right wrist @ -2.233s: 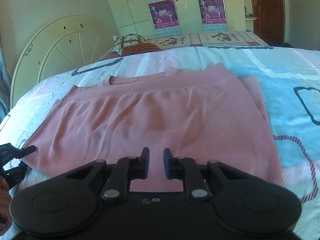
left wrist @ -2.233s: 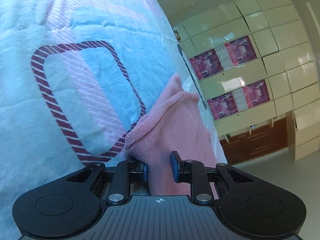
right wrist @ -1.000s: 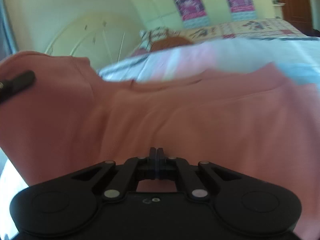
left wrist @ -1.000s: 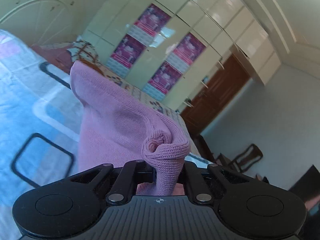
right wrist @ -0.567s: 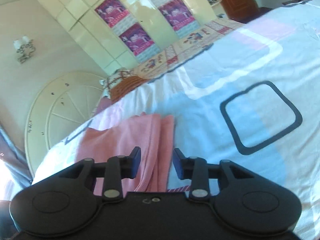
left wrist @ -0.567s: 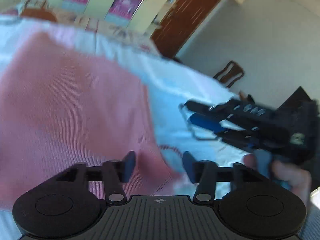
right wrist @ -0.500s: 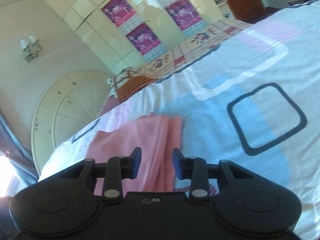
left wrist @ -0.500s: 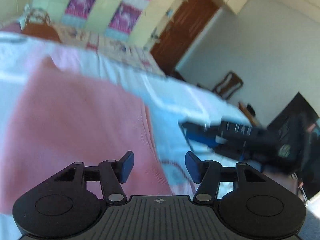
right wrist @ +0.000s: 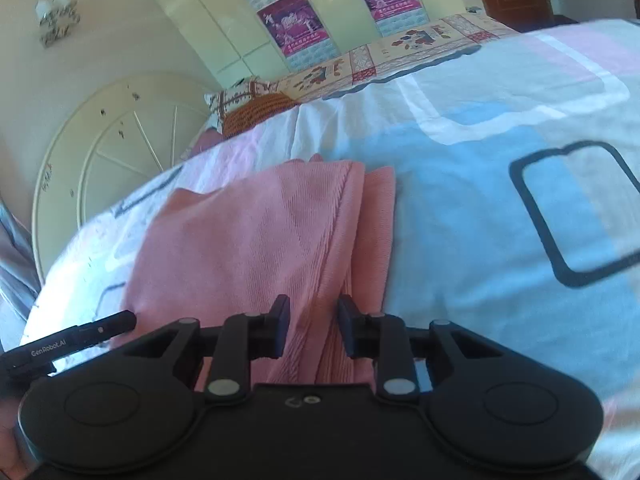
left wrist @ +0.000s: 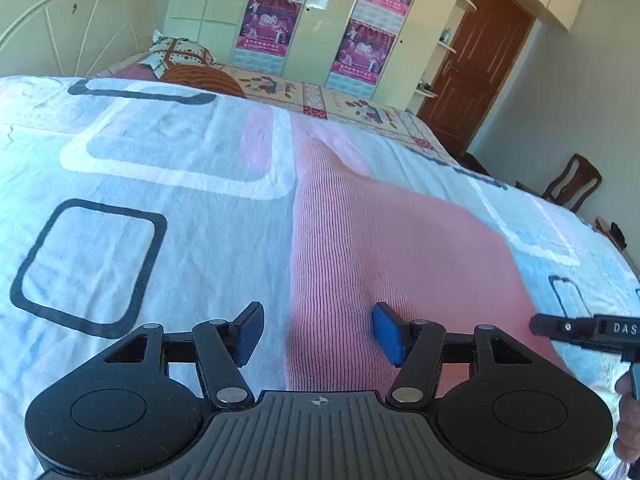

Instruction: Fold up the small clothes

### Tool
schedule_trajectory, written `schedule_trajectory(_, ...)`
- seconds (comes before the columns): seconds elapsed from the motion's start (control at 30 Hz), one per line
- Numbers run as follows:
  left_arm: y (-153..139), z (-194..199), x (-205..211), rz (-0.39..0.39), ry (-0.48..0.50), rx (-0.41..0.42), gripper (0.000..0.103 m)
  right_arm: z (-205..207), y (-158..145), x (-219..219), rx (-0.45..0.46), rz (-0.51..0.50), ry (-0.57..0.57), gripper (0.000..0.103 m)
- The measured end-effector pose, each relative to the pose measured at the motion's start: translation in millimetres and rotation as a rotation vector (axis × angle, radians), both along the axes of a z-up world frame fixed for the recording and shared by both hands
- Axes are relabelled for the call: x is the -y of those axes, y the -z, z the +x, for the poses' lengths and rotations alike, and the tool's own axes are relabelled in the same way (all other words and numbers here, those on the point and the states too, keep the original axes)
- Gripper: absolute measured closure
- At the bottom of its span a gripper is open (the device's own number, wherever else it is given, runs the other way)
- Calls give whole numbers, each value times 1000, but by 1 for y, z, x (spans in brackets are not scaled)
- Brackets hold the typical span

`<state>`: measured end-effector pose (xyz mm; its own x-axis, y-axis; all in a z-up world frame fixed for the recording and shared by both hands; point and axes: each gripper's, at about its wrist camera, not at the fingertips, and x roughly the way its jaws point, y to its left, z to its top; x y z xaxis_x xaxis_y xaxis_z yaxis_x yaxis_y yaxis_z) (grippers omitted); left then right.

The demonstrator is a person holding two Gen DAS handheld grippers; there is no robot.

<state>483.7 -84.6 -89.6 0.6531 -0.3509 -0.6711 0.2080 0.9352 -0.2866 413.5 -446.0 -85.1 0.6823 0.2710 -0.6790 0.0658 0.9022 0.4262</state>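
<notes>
Left wrist view: the pink knit garment (left wrist: 392,248) lies flat on the bed (left wrist: 120,184), folded into a long strip that runs away from the camera toward the pillow end. The left claw (left wrist: 316,332) stands wide with nothing between its pads; its left finger hangs over bare bedspread and its right finger over the cloth, so the garment's long left edge runs between them. The claw points forward and down at the near end of the strip. At the right edge of this view the tip of the right claw (left wrist: 580,330) is in sight, with part of a hand (left wrist: 628,420) behind it. Right wrist view: the same garment (right wrist: 256,240) shows a doubled layer, with a narrower strip exposed along its right side. The right claw (right wrist: 310,326) stands narrow, its jaws closing, tilted down over the near right edge; the ribbed fold line lies between the pads, but they do not yet press on it. The left claw's tip (right wrist: 76,342) sits at the lower left. Handling judgement: the knit is light, soft and limp, will sag and stretch if lifted by one point, and is not fragile. Take hold at the two near corners, pinching all layers together.
</notes>
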Motion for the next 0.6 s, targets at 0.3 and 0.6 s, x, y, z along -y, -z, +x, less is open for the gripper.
schedule_trajectory(0.3,22,19,20,-56,25,-41,43,20,9,-26,-34,-97,-67,92)
schedule_trajectory(0.6,20,23,54,20,107,-45,43,7,-8,-12,8,-165,-58,93)
